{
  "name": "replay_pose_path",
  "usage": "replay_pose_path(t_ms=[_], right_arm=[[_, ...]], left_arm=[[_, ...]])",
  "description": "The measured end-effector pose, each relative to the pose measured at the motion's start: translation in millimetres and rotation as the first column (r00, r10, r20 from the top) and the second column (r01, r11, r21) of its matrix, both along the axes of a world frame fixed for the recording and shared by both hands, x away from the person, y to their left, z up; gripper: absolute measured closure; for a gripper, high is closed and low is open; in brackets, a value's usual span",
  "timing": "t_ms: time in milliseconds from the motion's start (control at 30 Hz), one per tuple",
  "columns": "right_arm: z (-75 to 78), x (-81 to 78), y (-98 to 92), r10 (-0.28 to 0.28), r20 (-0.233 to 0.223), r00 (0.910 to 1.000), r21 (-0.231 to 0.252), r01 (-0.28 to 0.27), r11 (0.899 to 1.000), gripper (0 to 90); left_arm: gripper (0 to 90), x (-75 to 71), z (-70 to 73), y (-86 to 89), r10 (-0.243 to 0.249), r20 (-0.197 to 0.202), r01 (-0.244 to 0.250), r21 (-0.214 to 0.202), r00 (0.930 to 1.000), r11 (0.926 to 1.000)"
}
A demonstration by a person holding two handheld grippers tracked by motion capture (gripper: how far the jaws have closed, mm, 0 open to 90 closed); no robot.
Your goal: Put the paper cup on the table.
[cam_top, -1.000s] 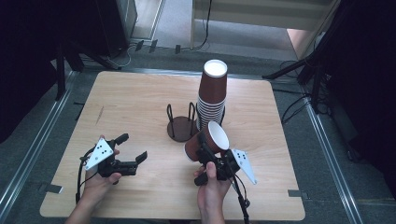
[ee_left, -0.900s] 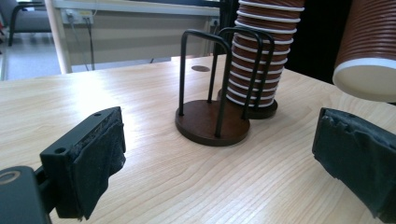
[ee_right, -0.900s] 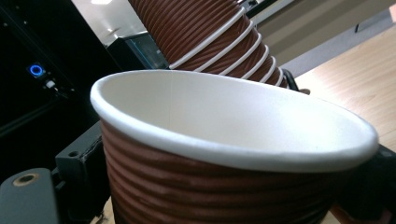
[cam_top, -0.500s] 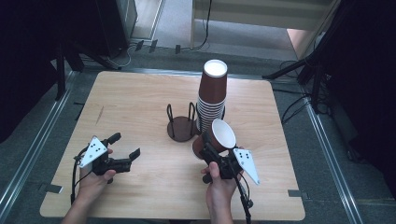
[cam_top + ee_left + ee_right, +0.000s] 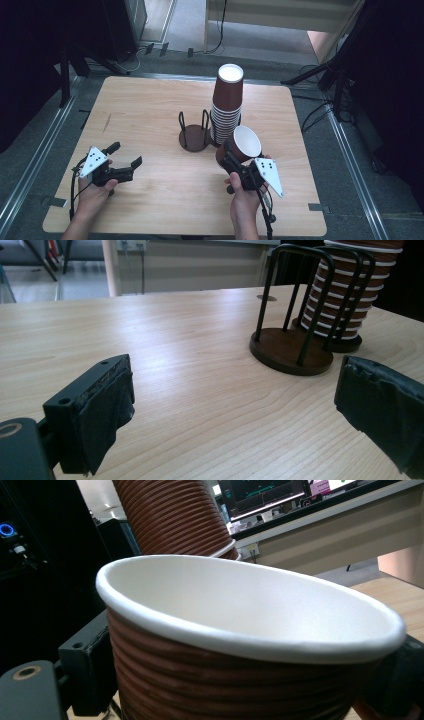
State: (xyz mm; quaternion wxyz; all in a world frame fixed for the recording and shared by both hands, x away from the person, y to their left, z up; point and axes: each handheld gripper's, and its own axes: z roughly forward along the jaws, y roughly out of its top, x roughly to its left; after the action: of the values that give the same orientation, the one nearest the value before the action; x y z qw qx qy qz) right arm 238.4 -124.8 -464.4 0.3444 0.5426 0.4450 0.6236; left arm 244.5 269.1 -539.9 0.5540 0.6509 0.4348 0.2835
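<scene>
At table's 5 o'clock, right gripper clamps a tilted brown cup, mouth up | stack just behind at 12 o'clock, rack beside | left gripper at 8 o'clock, jaws wide, empty, above table.

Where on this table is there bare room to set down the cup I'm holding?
Bare wood lies between the left hand-held gripper and the right hand-held gripper, in front of the wire rack. The table's far left is bare too. It is crowded around the cup stack beside the held cup.
</scene>
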Motion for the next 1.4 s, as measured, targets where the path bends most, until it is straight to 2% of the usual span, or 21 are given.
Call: replay_pose_path(t_ms=[233,367,433,667,800,867,1000,1167,1200,1333,1367,1400], right_arm=[[1.6,4.8,-9.0,-0.022,0.013,0.9997,-0.047,0.023,0.999,9.5],[2.6,7.7,-16.5,-0.042,0.016,0.9990,-0.056,0.043,0.998,9.6],[2.7,9.1,-19.8,-0.054,0.019,0.9984,-0.069,0.055,0.996,9.6],[3.4,15.8,-30.9,-0.091,0.021,0.9956,-0.113,0.093,0.989,9.5],[5.5,20.9,-37.3,-0.109,0.028,0.9936,-0.132,0.112,0.985,9.4],[6.7,23.9,-40.0,-0.117,0.034,0.9925,-0.146,0.121,0.982,9.4],[8.4,30.4,-44.2,-0.142,0.046,0.9888,-0.181,0.148,0.972,9.4],[6.8,40.5,-48.4,-0.176,0.054,0.9830,-0.256,0.183,0.949,9.1],[5.8,43.8,-50.0,-0.191,0.050,0.9803,-0.273,0.198,0.942,9.0],[3.2,50.8,-54.6,-0.206,0.049,0.9774,-0.276,0.211,0.938,9.0],[1.9,53.8,-56.4,-0.213,0.055,0.9754,-0.298,0.220,0.929,9.0],[1.2,55.2,-57.4,-0.213,0.057,0.9754,-0.305,0.220,0.927,9.0]], left_arm=[[3.4,-0.8,-3.4,7.9,0.034,-0.008,-0.034,0.003,0.9994,0.9994],[3.4,-1.8,-7.5,14.0,0.063,-0.017,-0.063,0.035,0.9979,0.9974],[3.4,-2.4,-9.5,17.1,0.087,-0.016,-0.086,0.034,0.9961,0.9957],[3.4,-4.2,-10.9,25.3,0.130,-0.019,-0.129,0.023,0.9914,0.9914],[3.4,-5.5,-11.4,30.3,0.150,-0.029,-0.150,-0.022,0.9883,0.9884],[3.4,-5.7,-11.5,30.4,0.153,-0.028,-0.154,-0.024,0.9878,0.9878],[3.4,-5.6,-11.4,30.1,0.152,-0.032,-0.153,-0.015,0.9878,0.9881],[3.4,-4.7,-11.3,31.6,0.168,-0.057,-0.170,-0.031,0.9841,0.9849],[3.4,-4.7,-11.3,31.4,0.169,-0.056,-0.171,-0.029,0.9840,0.9849],[3.4,-5.2,-11.2,30.0,0.165,-0.056,-0.166,-0.019,0.9848,0.9859],[3.4,-5.4,-11.2,30.1,0.164,-0.056,-0.165,-0.019,0.9849,0.9861],[3.4,-5.6,-11.1,30.3,0.164,-0.056,-0.165,-0.018,0.9849,0.9861]])
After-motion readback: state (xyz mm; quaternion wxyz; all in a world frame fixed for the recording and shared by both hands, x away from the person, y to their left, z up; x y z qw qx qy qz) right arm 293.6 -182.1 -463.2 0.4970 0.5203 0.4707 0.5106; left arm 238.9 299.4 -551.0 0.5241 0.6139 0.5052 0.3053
